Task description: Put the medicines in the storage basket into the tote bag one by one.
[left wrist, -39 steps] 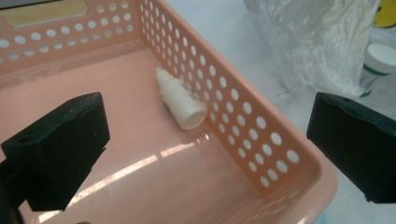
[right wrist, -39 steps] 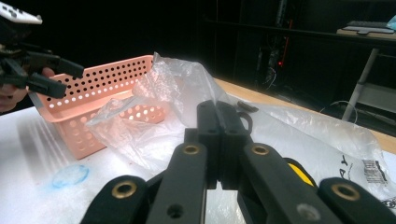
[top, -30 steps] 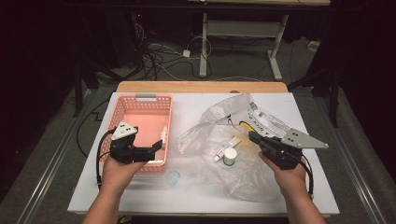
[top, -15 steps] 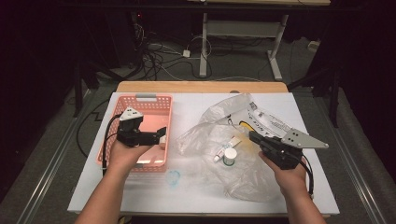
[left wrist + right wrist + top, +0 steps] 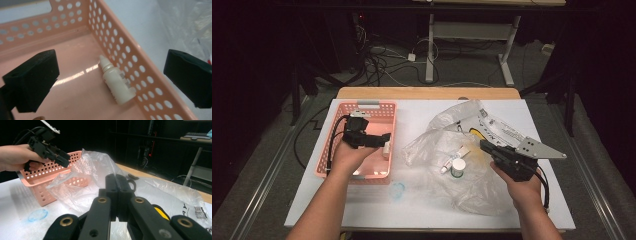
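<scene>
A small white dropper bottle [image 5: 115, 83] lies on its side on the floor of the pink perforated basket [image 5: 120, 42], against its right wall. My left gripper [image 5: 112, 71] hovers over it with its jaws wide apart and nothing between the pads. In the high view the left gripper [image 5: 383, 142] hangs over the basket [image 5: 323, 161], with the bottle [image 5: 386, 150] just below its tips. My right gripper [image 5: 486, 146] is shut and rests over a crumpled clear plastic bag [image 5: 432, 145]. In the right gripper view its jaws [image 5: 116, 195] are pressed together above the bag [image 5: 95, 167].
On the bag lie a small white tube [image 5: 448, 163] and a round white-capped jar [image 5: 458, 168]. A printed package [image 5: 504, 131] with something yellow [image 5: 473, 131] lies at the bag's back. A blue ring mark [image 5: 397, 190] is on the white table in front of the basket.
My left hand has carried its gripper from the basket's front edge toward the back, over the basket's inside. The right hand has stayed where it was.
</scene>
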Available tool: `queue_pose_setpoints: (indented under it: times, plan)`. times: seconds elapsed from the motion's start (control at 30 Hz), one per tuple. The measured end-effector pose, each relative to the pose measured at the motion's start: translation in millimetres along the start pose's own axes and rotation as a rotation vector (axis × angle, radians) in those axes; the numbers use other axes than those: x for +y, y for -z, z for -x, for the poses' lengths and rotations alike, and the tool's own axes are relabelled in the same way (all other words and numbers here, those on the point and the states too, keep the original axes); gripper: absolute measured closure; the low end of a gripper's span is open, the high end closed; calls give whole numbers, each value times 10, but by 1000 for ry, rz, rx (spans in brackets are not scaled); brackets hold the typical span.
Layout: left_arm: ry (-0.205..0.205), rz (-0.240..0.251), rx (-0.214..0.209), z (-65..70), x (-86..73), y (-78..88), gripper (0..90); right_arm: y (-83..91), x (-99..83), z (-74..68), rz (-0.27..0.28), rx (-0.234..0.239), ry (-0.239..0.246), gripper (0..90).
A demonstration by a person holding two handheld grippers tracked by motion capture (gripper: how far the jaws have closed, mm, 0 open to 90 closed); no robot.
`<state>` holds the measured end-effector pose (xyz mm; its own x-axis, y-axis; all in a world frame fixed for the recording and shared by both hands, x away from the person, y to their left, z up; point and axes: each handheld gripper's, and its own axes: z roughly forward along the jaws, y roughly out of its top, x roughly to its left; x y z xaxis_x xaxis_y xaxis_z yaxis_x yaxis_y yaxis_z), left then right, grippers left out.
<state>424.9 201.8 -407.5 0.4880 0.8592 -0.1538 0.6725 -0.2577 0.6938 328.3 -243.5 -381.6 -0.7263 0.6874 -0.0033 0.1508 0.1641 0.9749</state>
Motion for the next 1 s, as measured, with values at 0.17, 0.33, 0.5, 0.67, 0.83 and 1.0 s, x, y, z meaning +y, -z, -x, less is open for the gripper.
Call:
queue_pose_setpoints:
  times: [0.17, 0.33, 0.5, 0.67, 0.83, 1.0]
  plan:
    - [21, -80, 1, -63, 10, -112, 22, -12, -3, -7, -2, 2, 6, 900]
    - [45, -116, -12, -107, 3, -166, 106, -7, -6, -3, -5, 0, 2, 900]
    - [60, -188, -53, -144, -9, -251, 167, -10, -6, -7, -5, 0, 2, 900]
    - [57, -230, -59, -131, -14, -327, 184, -8, -6, -2, -5, 0, 4, 900]
    - [57, -262, -62, -133, -25, -379, 217, -6, -9, -2, -5, -2, 3, 900]
    - [51, -300, -61, -123, -15, -413, 248, -22, -15, -6, -7, 0, 4, 900]
